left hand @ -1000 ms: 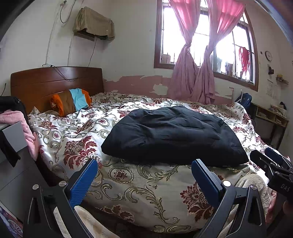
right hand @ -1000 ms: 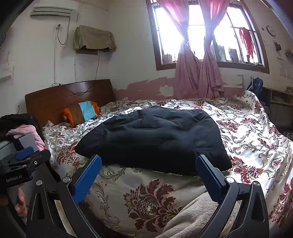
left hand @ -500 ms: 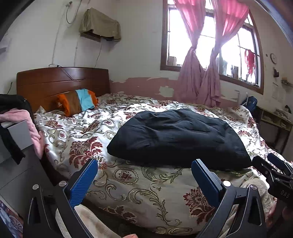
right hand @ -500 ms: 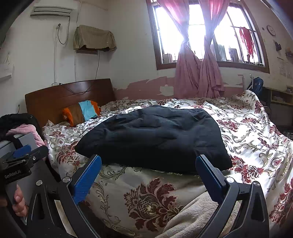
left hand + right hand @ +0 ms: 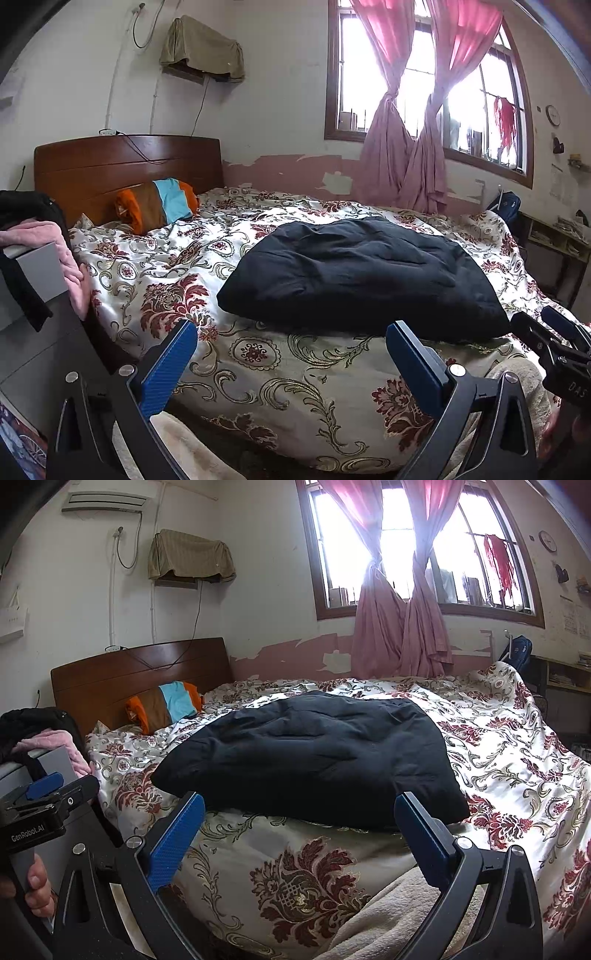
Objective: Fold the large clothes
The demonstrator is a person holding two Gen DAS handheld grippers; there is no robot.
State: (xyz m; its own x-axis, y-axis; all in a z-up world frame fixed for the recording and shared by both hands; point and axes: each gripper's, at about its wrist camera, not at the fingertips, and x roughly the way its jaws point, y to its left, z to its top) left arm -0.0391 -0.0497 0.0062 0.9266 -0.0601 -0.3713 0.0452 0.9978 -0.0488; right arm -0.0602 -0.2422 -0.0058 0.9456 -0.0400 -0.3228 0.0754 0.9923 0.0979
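Jacket [image 5: 362, 280] is lying bunched on the bed [image 5: 258, 373], near its front edge. You're holding left tool [image 5: 291, 354] & right tool [image 5: 299, 830] wide open, gripping nothing. Risk imo: puffy fabric slipping out if you're pinching too shallow.

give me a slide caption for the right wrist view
Right gripper, jaws open, faces a folded black garment lying on the floral bedspread.
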